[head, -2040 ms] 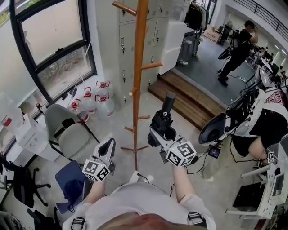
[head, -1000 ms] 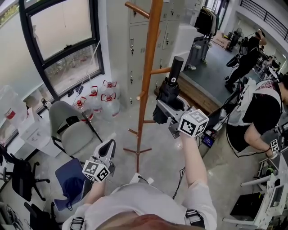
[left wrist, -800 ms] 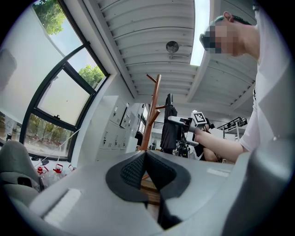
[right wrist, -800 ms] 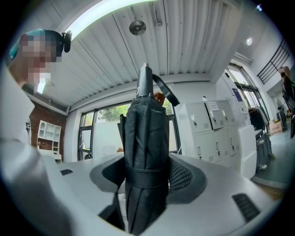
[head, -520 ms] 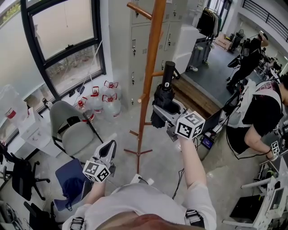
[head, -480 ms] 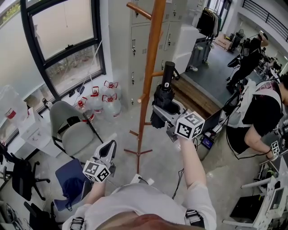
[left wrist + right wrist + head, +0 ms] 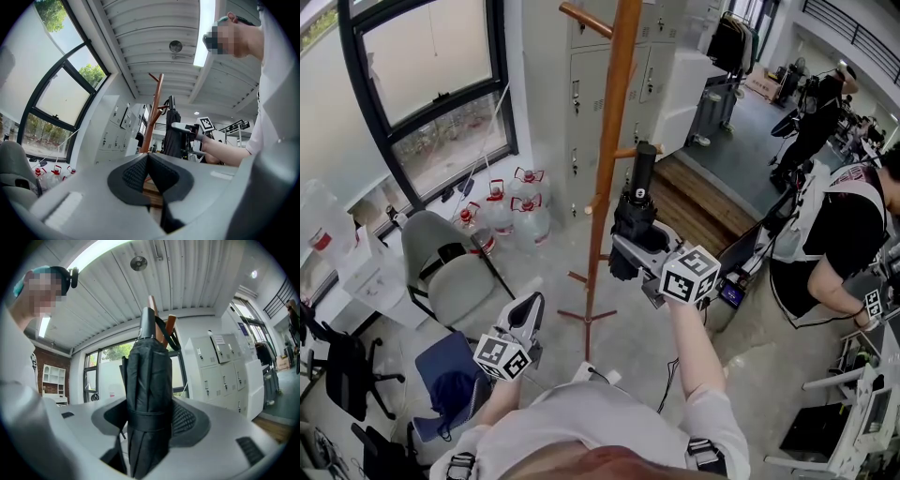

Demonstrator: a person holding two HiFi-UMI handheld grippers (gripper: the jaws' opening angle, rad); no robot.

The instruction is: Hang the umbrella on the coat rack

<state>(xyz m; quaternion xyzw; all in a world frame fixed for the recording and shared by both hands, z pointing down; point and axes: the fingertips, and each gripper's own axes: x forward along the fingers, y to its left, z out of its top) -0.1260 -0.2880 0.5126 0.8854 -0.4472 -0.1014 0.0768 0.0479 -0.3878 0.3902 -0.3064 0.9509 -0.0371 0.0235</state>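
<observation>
A folded black umbrella (image 7: pixel 632 221) stands upright in my right gripper (image 7: pixel 627 247), whose jaws are shut on its wrapped canopy (image 7: pixel 149 399). Its handle (image 7: pixel 644 161) points up and lies against a short side peg (image 7: pixel 624 151) of the wooden coat rack (image 7: pixel 613 112). In the right gripper view a dark strap (image 7: pixel 164 331) curves from the handle toward a peg (image 7: pixel 169 324); whether it hangs on the peg I cannot tell. My left gripper (image 7: pixel 523 317) is held low on the left, shut with nothing in it (image 7: pixel 148 169), and points at the rack (image 7: pixel 153 122).
A grey chair (image 7: pixel 441 272) and several water jugs (image 7: pixel 511 208) stand left of the rack below the window. Grey lockers (image 7: pixel 581 66) are behind it, and a wooden step (image 7: pixel 698 208) lies to its right. A seated person (image 7: pixel 839 244) is at the right edge.
My right gripper has sunk and drifted left with the umbrella, bringing the handle down beside the rack's side peg. The left gripper has stayed still.
</observation>
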